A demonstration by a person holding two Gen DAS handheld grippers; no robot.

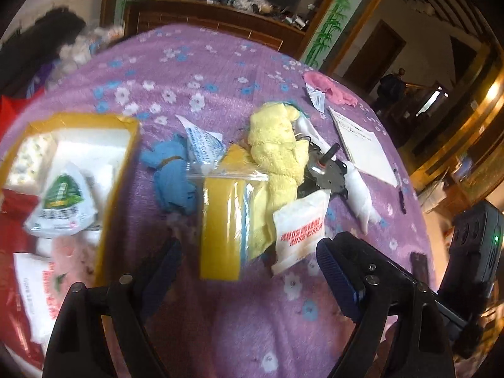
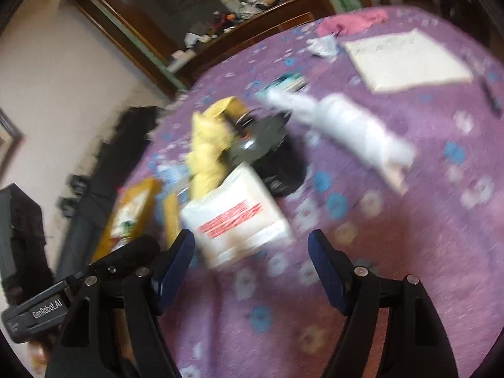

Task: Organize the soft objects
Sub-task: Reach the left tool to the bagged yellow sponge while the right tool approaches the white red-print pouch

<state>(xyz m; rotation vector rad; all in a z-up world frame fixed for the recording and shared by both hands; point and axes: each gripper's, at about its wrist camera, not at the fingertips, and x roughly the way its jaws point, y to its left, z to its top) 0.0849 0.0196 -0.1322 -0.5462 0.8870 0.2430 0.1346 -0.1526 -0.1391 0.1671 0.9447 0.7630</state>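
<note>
My left gripper [image 1: 249, 264] is open and empty, just above the purple flowered blanket [image 1: 201, 72]. Ahead of it lie a clear bag with yellow cloths [image 1: 225, 217], a yellow towel [image 1: 277, 145], a blue cloth [image 1: 173, 182] and a white packet with red print [image 1: 299, 230]. A yellow box [image 1: 116, 186] at the left holds white packets. My right gripper [image 2: 250, 267] is open and empty, right behind the white packet [image 2: 236, 220]. The right wrist view is blurred; it shows the yellow towel [image 2: 208, 145] and a white soft toy [image 2: 352, 126].
A black fan-like device [image 1: 327, 176] lies beside the towel. A white paper sheet [image 1: 362, 145], a pink cloth [image 1: 327, 88] and a pen [image 1: 401, 195] lie at the right. A wooden cabinet [image 1: 214, 15] stands behind the bed. The right gripper's body [image 1: 472, 252] shows at the right edge.
</note>
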